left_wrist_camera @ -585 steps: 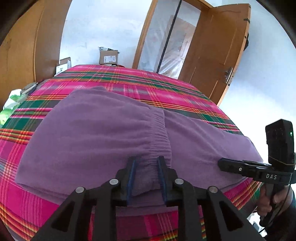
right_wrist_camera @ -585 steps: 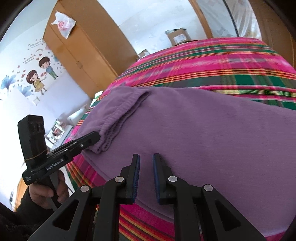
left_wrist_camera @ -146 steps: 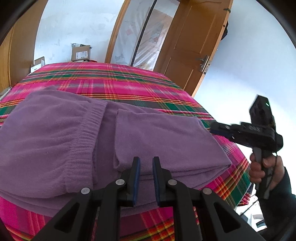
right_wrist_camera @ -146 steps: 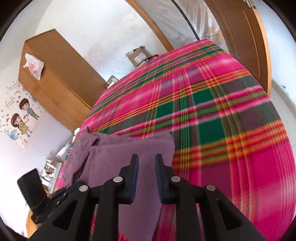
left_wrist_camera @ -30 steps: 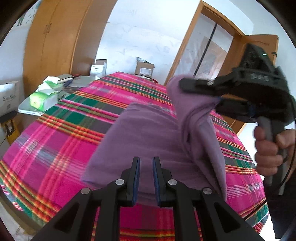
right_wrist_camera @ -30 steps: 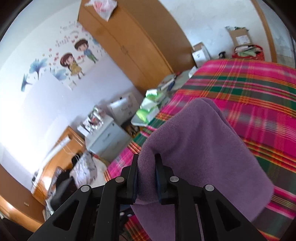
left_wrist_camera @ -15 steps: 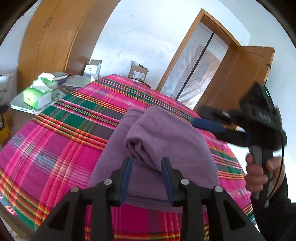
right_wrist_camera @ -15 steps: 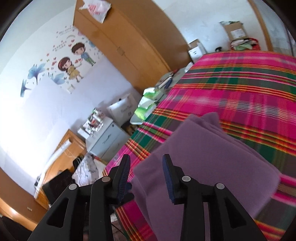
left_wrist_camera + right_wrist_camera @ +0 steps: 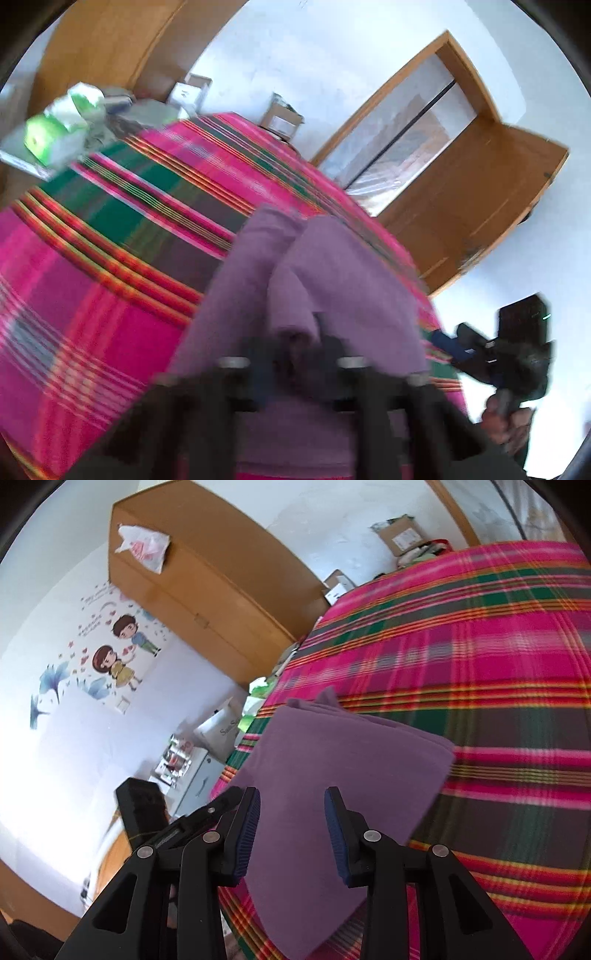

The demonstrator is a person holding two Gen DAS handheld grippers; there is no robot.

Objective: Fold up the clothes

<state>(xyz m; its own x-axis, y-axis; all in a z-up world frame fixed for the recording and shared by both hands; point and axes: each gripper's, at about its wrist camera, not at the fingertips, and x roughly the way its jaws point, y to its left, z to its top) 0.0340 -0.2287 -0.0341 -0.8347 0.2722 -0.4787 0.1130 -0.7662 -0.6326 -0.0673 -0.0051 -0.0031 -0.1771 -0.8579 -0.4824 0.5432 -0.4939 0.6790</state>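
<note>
Lying folded into a compact stack just ahead of the spread, empty right gripper (image 9: 291, 830), the soft purple fleece garment (image 9: 343, 775) looks nearly finished, while the left gripper (image 9: 295, 354) is closing on its near fold.

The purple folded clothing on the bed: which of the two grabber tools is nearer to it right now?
Left. The left gripper is closing around a raised fold of the purple garment. The right gripper hangs open above it, pads touching nothing.

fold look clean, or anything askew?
Mostly tidy, but not square. In the right wrist view, a corner pokes out from under the purple garment at its far edge. In the blurred left wrist view, the closing left gripper has a rumpled fold between its jaws.
</note>
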